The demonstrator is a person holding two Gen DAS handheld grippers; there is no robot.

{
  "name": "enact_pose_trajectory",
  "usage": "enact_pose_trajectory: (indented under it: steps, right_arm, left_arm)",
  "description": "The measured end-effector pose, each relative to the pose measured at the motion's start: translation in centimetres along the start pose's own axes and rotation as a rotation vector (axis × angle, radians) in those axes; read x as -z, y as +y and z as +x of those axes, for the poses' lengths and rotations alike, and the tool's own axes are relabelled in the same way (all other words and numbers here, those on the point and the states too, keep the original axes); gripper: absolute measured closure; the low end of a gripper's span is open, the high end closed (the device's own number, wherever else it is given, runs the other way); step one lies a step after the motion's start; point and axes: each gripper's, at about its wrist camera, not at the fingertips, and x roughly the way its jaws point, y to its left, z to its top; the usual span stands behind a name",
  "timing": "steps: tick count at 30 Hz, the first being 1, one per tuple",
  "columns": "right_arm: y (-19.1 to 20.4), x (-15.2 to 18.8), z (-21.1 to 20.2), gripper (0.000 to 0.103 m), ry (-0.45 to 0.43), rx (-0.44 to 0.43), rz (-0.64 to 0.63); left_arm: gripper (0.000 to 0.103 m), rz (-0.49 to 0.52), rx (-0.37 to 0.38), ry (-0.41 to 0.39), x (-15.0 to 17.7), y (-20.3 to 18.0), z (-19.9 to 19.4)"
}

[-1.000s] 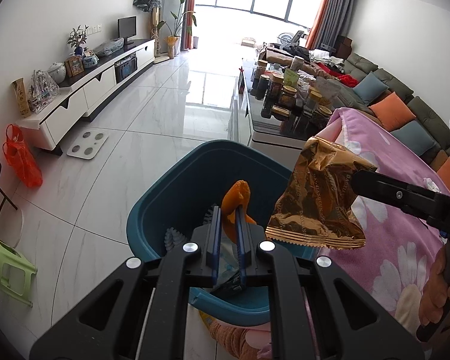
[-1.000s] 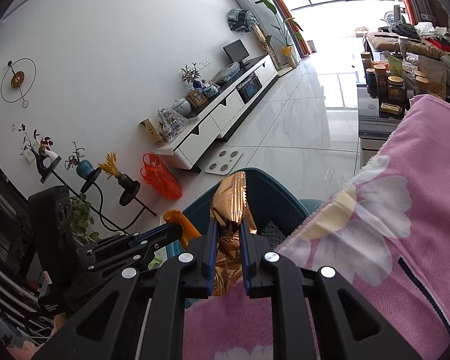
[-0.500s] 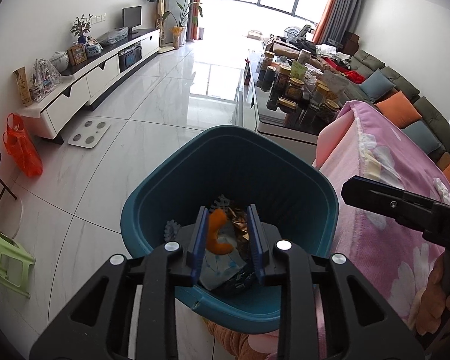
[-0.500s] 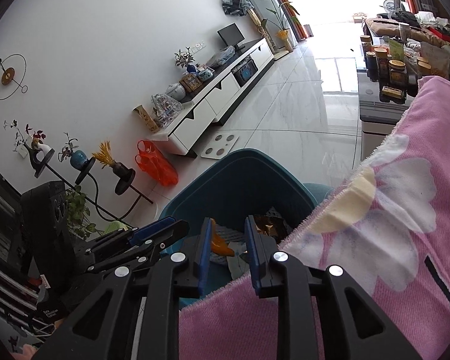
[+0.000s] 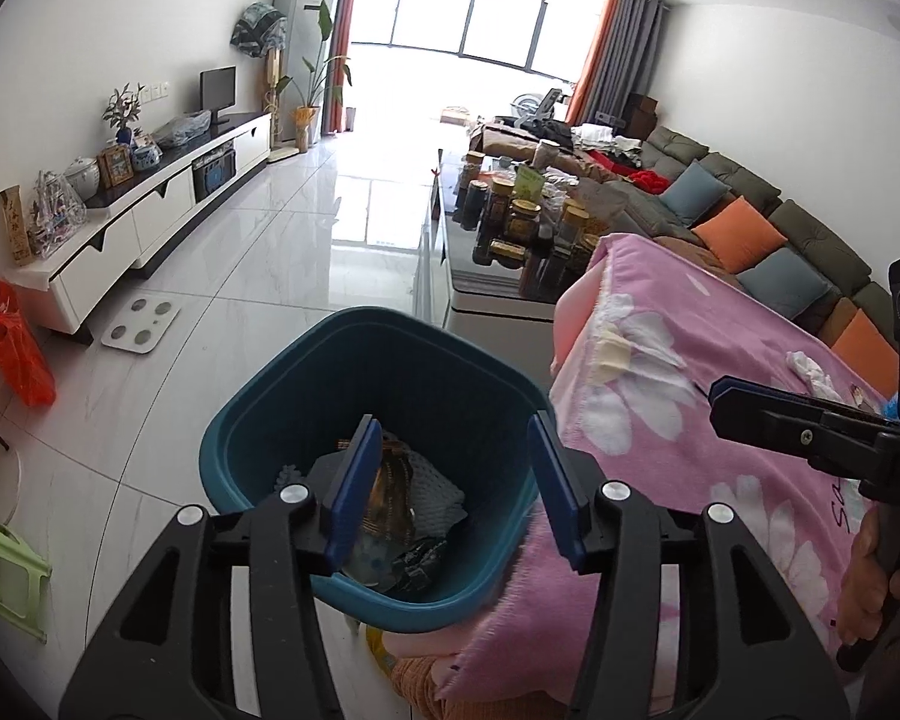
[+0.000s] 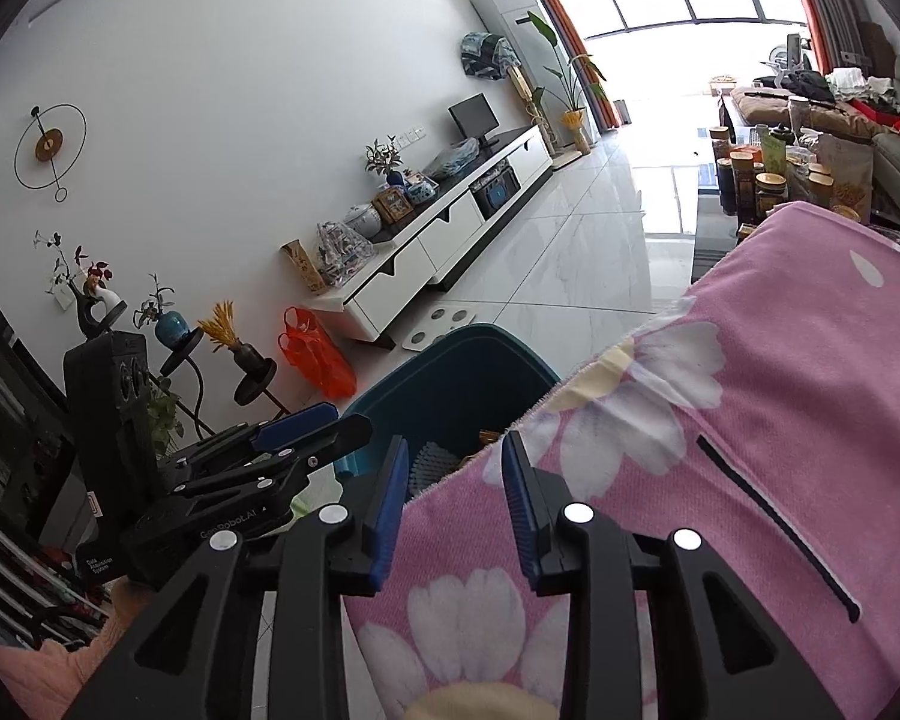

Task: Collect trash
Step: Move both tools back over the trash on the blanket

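Note:
A teal trash bin (image 5: pixel 384 360) stands on the floor beside the pink flowered blanket (image 5: pixel 720 420); it also shows in the right wrist view (image 6: pixel 450 372). Inside lie a gold wrapper (image 5: pixel 390 498), white foam netting (image 5: pixel 438 489) and other scraps. My left gripper (image 5: pixel 456 480) is open and empty just above the bin. My right gripper (image 6: pixel 453 486) is open and empty over the blanket's edge (image 6: pixel 630 480), beside the bin. A crumpled white tissue (image 5: pixel 810 366) lies on the blanket at the right.
A glass coffee table (image 5: pixel 498 276) with several jars stands behind the bin. A sofa with cushions (image 5: pixel 750 228) runs along the right. A white TV cabinet (image 5: pixel 150 210), an orange bag (image 5: pixel 18 354), a floor scale (image 5: pixel 141 327) and a green stool (image 5: pixel 0 564) are at the left.
Both grippers opened: the orange scrap and the gold wrapper dropped into the bin. The right gripper drew back over the blanket. Both jaws then opened wider.

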Motion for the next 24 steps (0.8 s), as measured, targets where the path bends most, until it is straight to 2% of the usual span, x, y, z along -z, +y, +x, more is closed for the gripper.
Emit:
enact_pose_trajectory:
  steps: [4,7,15,24]
  right_arm:
    - [-1.1,1.3,-4.6,0.07,-0.068,0.05,0.0]
    - [-2.6,2.6,-8.1,0.069,-0.114,0.115,0.02]
    - [-7.1,7.1,-16.0,0.069,-0.204,0.305,0.115]
    - [-12.2,11.6,-23.5,0.069,-0.317,0.488,0.257]
  left_arm:
    - [0.043,0.075,0.106,-0.03,0.1,-4.1,-1.6]
    - [0.042,0.127,0.186,-0.029,0.6,-7.8,-2.0]
    - [0.042,0.251,0.387,0.055,3.2,-17.7,-0.8]
    - [0.04,0.427,0.532,0.13,6.1,-28.2,0.3]
